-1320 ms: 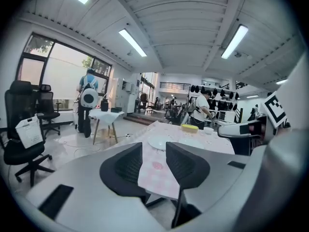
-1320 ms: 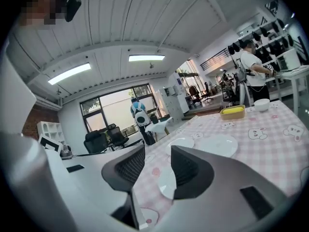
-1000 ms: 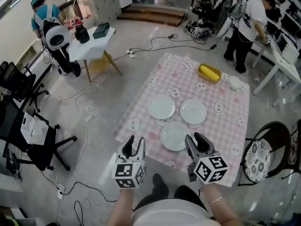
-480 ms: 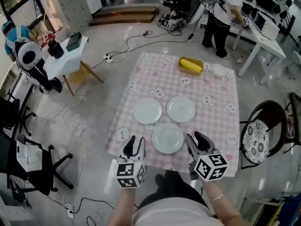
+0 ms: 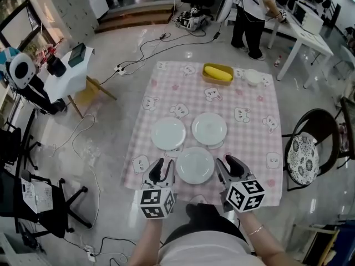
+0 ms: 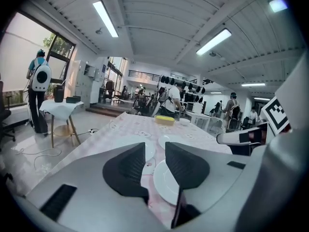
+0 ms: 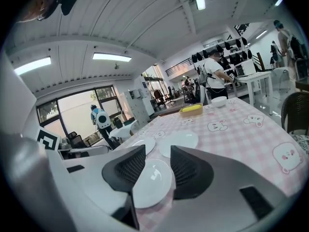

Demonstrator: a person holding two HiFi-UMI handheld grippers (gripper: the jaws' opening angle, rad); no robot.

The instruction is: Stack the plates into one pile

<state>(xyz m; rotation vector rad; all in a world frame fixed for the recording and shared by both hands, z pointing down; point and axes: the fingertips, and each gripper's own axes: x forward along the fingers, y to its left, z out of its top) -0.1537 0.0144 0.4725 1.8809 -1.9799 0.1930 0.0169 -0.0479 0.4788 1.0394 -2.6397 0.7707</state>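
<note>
Three white plates lie apart on the pink checked tablecloth (image 5: 252, 143): one at the near edge (image 5: 194, 165), one behind it to the left (image 5: 168, 133), one behind it to the right (image 5: 209, 128). My left gripper (image 5: 162, 168) hovers just left of the near plate, open and empty. On the plate's other side my right gripper (image 5: 229, 165) is open too, with nothing held. In the left gripper view the near plate (image 6: 166, 180) shows past the jaws (image 6: 154, 159). In the right gripper view it (image 7: 152, 182) lies beyond the gap of the jaws (image 7: 158, 166).
A yellow container (image 5: 217, 73) and a small white bowl (image 5: 253, 77) sit at the table's far end. A black chair with a patterned cushion (image 5: 303, 159) stands to the right. A person (image 5: 249, 7) stands beyond the table. Cables trail over the floor at left.
Both grippers have come forward and down to the table's near edge, now flanking the near plate. Their jaws stand as before.
</note>
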